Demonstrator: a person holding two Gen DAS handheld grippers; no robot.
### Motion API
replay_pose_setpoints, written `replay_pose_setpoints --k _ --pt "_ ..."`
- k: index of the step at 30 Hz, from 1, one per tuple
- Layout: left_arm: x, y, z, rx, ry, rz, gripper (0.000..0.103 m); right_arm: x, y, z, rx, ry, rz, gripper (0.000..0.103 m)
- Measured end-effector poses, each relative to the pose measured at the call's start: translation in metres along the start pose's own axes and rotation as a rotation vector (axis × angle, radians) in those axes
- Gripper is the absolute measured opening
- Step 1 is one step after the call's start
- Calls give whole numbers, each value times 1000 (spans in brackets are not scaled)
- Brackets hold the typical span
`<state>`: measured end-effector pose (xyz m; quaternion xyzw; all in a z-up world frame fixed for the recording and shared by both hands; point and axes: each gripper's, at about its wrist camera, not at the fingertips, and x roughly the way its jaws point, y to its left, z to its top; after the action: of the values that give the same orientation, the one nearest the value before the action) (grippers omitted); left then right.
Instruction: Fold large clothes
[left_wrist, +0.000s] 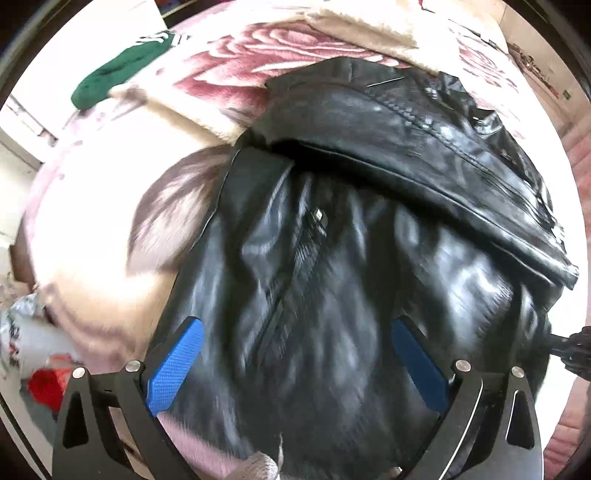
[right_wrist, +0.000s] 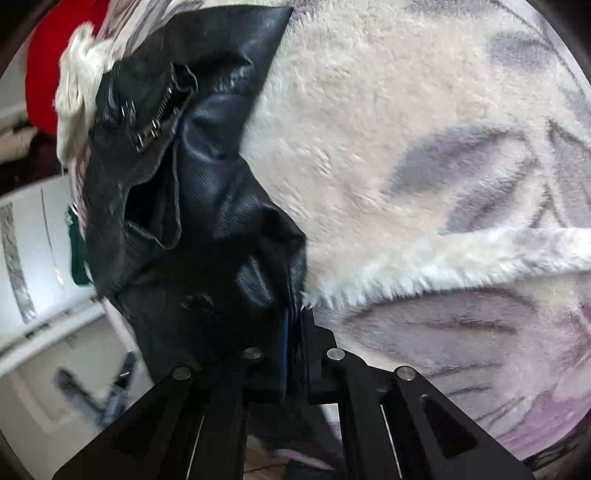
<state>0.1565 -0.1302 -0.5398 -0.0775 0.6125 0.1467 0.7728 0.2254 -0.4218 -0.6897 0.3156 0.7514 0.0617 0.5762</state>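
A: Where is the jacket (left_wrist: 332, 236)?

B: It lies on a bed, on a fluffy cream blanket (left_wrist: 96, 229) printed with big pink roses. It is black and glossy like leather, one panel folded over along the top, and a zip (left_wrist: 295, 273) runs down the middle of the lower part. Much of the left view is blurred.

A: And the left tool (left_wrist: 297, 354)?

B: It hovers over the lower part of the jacket with its jaws wide apart. The blue pads (left_wrist: 177, 363) have nothing between them but the leather lying below.

A: The right tool (right_wrist: 293, 347)?

B: Its jaws are together, clamped on a bunched edge of the jacket (right_wrist: 192, 177). The leather rises from the tips toward the upper left, showing an open zip (right_wrist: 159, 118) with metal teeth. The blanket (right_wrist: 424, 155), here cream with grey leaf shapes, fills the right side of that view.

A: Anything else about?

B: A green garment (left_wrist: 118, 70) lies near the far left edge of the bed, well apart from the jacket. Something red (left_wrist: 46, 384) sits off the near left edge. In the right view there is a red cloth (right_wrist: 55, 66) at the upper left, with a bit of white fluff (right_wrist: 79, 85) touching the jacket's top.
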Motion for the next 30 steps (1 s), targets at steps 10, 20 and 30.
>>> replay_pose_setpoints --k 10,20,30 --pt "-21 -149 -96 277 103 -155 103 -58 -42 15 -69 108 137 66" --pt "16 -224 -144 417 95 -171 11 -69 -59 96 -78 86 374 84" --pt "-49 -172 -123 353 -41 -230 7 13 22 131 -104 164 505 69"
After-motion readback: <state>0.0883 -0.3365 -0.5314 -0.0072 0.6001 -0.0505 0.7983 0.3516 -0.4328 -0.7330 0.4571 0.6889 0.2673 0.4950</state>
